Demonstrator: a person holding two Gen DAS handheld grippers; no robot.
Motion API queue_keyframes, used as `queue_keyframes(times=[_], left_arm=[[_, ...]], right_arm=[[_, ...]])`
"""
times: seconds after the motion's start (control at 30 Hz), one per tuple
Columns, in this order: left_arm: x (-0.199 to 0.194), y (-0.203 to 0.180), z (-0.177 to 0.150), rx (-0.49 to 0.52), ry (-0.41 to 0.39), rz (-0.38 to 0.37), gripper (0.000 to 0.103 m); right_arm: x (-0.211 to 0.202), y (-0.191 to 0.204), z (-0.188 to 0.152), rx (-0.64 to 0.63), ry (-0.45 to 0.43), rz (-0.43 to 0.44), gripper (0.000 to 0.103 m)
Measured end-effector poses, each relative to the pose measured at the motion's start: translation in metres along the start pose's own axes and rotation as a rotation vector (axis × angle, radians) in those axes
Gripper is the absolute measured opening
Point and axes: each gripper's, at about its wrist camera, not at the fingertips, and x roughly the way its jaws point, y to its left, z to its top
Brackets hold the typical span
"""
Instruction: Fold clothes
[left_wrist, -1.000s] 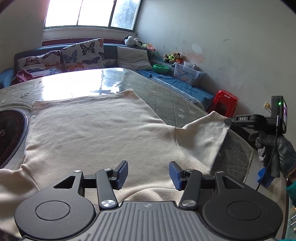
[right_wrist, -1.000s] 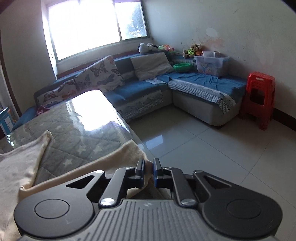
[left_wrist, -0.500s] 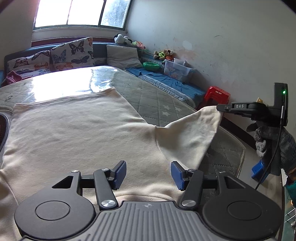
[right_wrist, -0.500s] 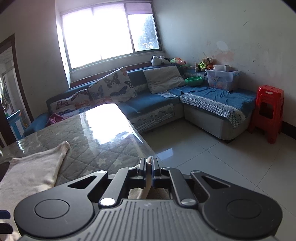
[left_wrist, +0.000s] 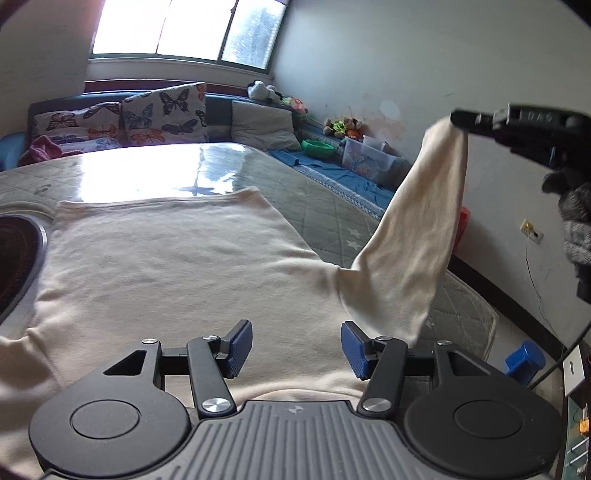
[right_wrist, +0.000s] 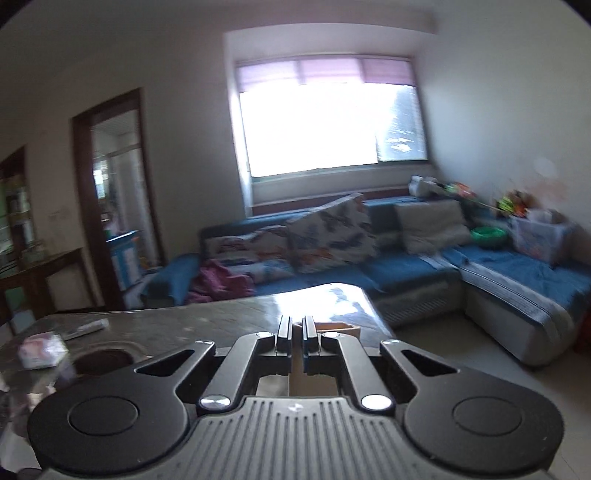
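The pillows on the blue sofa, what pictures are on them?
Butterflies: the pillows have colourful butterflies on a pale cover, clearest in the left wrist view.

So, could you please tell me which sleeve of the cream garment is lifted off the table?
The right sleeve, pinched by the right gripper; the left sleeve lies flat.

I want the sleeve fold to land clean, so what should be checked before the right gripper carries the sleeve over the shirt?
1. Right gripper shut on the sleeve cuff: ok.
2. Sleeve lifted off the table: ok, it hangs up from the shoulder.
3. Shirt body lying flat: ok, only slight wrinkles.
4. Left gripper ready to pin the shirt: not ok, it is open over the near edge, gripping nothing.
5. Grip depth on the cuff: cannot tell, the right wrist view is blurred.
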Motion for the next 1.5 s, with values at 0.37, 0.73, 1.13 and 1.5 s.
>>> queue_keyframes(times=[0.37,0.73,1.13,1.5], left_arm=[[-0.047,0.043,-0.021,-0.106,-0.056,0.104,0.058],[-0.061,0.059,-0.032,-0.157,-0.050,0.153,0.059],[-0.057,0.065,-0.022,-0.156,-0.080,0.216,0.059],[-0.044,0.058,-0.020,-0.091,-0.058,0.225,0.010]], right_arm=[[0.066,0.143,-0.013,-0.176,0.137,0.344,0.004],[0.065,0.155,-0.035,-0.216,0.231,0.409,0.021],[0.057,0.090,-0.099,-0.282,0.427,0.172,0.037],[0.083,0.075,-0.105,-0.298,0.406,0.161,0.038]])
